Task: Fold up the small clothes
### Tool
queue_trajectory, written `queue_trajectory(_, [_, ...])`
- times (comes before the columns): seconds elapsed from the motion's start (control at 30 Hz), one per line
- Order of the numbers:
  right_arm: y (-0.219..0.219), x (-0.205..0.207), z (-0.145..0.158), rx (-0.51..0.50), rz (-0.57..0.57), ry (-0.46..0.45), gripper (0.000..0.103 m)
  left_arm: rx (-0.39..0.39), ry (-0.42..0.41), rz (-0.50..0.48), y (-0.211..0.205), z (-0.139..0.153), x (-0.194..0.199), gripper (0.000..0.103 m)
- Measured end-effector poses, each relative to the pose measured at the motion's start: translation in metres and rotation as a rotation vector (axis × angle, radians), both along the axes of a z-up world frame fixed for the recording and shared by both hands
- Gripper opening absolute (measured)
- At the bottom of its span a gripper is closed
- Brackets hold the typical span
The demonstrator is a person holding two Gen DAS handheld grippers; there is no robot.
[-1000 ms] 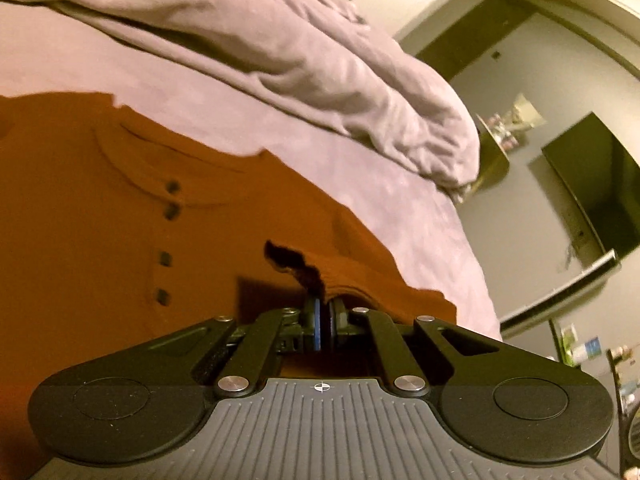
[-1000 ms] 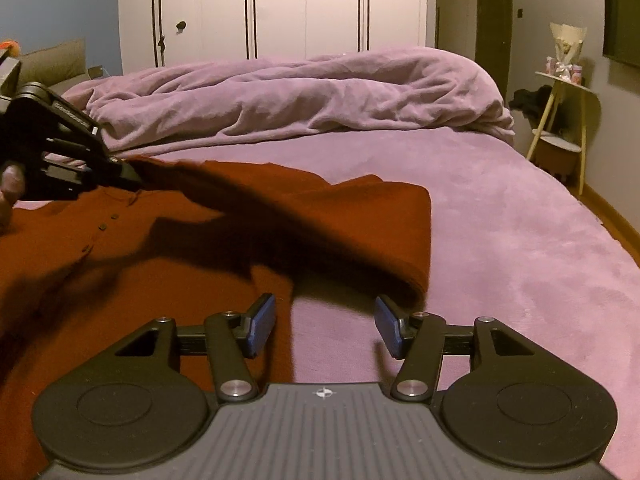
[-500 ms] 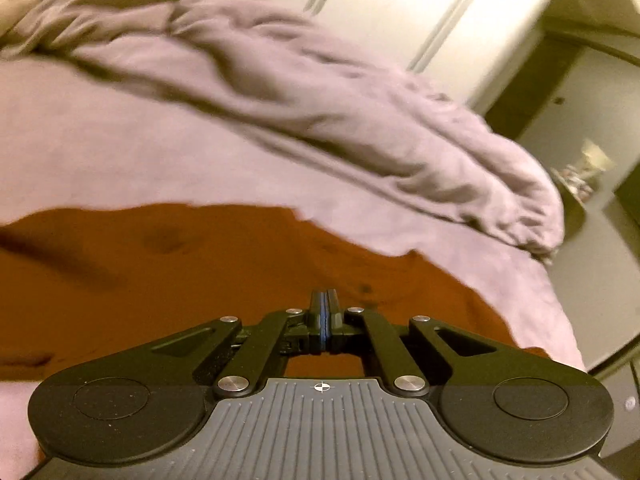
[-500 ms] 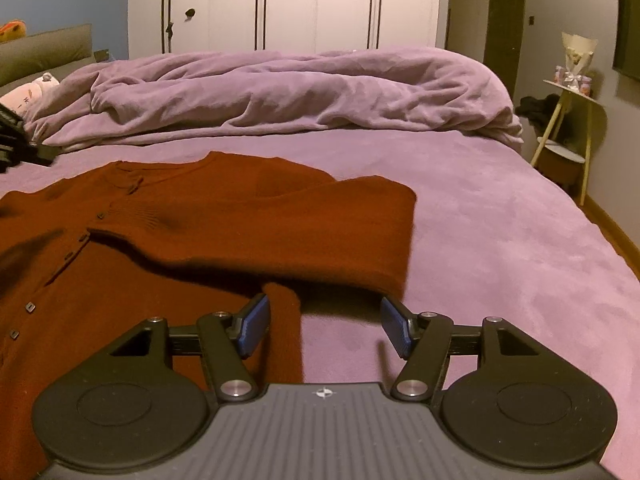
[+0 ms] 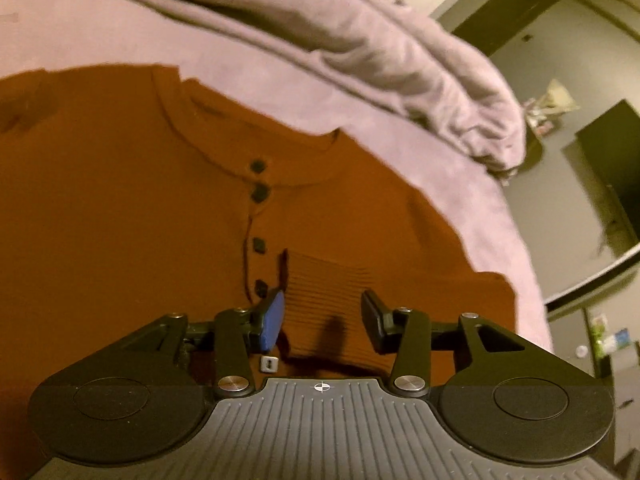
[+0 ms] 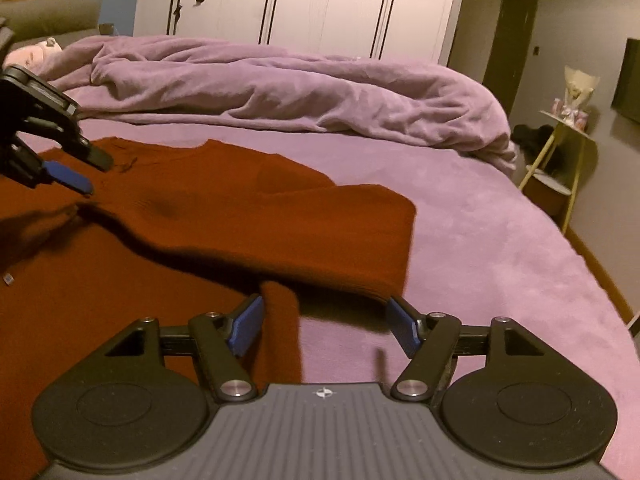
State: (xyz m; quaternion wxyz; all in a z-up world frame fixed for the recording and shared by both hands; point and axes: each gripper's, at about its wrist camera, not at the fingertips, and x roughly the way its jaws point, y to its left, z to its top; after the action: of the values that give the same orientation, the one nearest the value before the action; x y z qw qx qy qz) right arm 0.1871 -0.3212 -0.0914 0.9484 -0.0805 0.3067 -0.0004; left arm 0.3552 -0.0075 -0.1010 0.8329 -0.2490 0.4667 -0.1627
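Our left tongs (image 5: 322,322) have just spread, dropping the sleeve cuff (image 5: 326,300) between them onto the sweater (image 5: 120,220); our right tongs (image 6: 324,330), also widening, hold nothing, so this sleeve fold looks done.

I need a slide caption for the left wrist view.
Left gripper, jaws just opened, above the sleeve cuff laid across the rust sweater.

Rust-orange sweater (image 5: 120,220) with dark buttons (image 5: 259,192) on a lilac bedcover (image 6: 480,240).
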Motion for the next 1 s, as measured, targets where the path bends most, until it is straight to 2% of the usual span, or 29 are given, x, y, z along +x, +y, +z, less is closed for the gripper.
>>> queue_trajectory(0.07, [-0.004, -0.001, -0.001, 0.013, -0.004, 0.002, 0.069, -0.020, -0.006, 0.009, 0.000, -0.002, -0.001, 0.050])
queue_trajectory(0.17, [-0.008, -0.003, -0.005, 0.024, -0.004, 0.001, 0.070, -0.006, 0.009, 0.013, 0.000, -0.001, -0.001, 0.050])
queue_trajectory(0.2, [-0.009, -0.003, -0.006, 0.028, -0.005, 0.003, 0.070, -0.002, 0.003, 0.009, 0.000, 0.002, -0.003, 0.053])
queue_trajectory(0.3, [-0.012, -0.004, -0.007, 0.050, -0.012, 0.001, 0.070, 0.059, -0.010, -0.026, -0.005, 0.007, -0.003, 0.055])
queue_trajectory(0.53, [-0.012, -0.005, -0.008, 0.055, -0.012, 0.001, 0.071, 0.000, -0.001, 0.001, -0.010, -0.005, 0.002, 0.057])
queue_trajectory(0.57, [-0.012, -0.005, -0.007, 0.052, -0.009, 0.000, 0.071, 0.000, -0.005, -0.001, -0.012, -0.005, 0.003, 0.048])
queue_trajectory(0.6, [-0.011, -0.004, -0.007, 0.047, -0.006, -0.001, 0.071, -0.001, -0.007, -0.007, -0.013, -0.004, 0.004, 0.014])
queue_trajectory(0.63, [-0.010, -0.004, -0.007, 0.041, -0.005, -0.002, 0.071, 0.000, 0.009, -0.011, -0.015, -0.005, 0.006, 0.009])
queue_trajectory(0.7, [-0.009, -0.003, -0.006, 0.033, -0.002, -0.002, 0.071, -0.011, 0.017, 0.007, -0.015, -0.002, 0.006, 0.008])
queue_trajectory(0.8, [-0.005, 0.000, 0.000, 0.018, 0.005, -0.014, 0.071, -0.016, -0.078, 0.001, -0.011, 0.026, -0.002, 0.008])
queue_trajectory(0.9, [0.003, 0.006, 0.005, -0.022, 0.028, -0.032, 0.072, -0.032, -0.189, 0.026, 0.010, 0.067, -0.009, 0.008])
queue_trajectory(1.0, [0.013, 0.017, 0.008, -0.048, 0.066, -0.027, 0.073, 0.044, -0.283, 0.077, 0.040, 0.097, -0.017, 0.008])
